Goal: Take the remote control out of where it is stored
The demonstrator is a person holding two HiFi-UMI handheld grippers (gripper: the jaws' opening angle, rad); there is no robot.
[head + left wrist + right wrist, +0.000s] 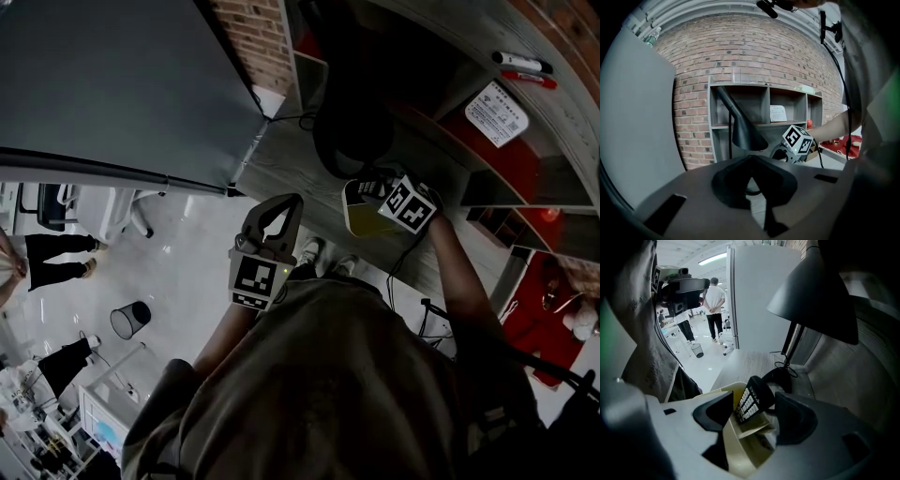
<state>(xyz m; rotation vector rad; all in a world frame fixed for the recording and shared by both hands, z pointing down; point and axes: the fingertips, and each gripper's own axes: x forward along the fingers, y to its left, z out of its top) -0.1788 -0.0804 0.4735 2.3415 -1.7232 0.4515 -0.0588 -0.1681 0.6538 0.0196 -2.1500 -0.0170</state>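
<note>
Setting: grey wood-grain desk (pixel 281 169) is running along a brick wall (pixel 248 33). A grey partition panel (pixel 112 84) is standing at one end, and an open shelf unit (pixel 487 178) (grey frame, red backing) is sitting at the back.

Item 1, black desk lamp (pixel 352 131): it is standing on the desk with its shade hanging over the work area and its cord lying on the desktop.

Item 2, cream holder (pixel 733 437): it is sitting on the desk near the lamp's base, open at the top.

Item 3, remote control (pixel 757 387): black with pale buttons, it is standing tilted in the holder, its upper end sticking out above the rim.

Item 4, right gripper (pixel 753 404): it is reaching down over the holder. Its jaws are spread, flanking the remote's upper end, one close beside it on each side. No firm pinch is showing.

Item 5, left gripper (pixel 751 161): it is hovering near the desk's front edge, apart from the holder. Its jaws are pressed together with nothing between them.

Item 6, sundries: two markers (pixel 523 64) are lying on the shelf top and a printed card (pixel 495 112) is standing in a compartment. A dark waste bin (pixel 129 319) is standing on the pale floor, and people are standing in the background.
</note>
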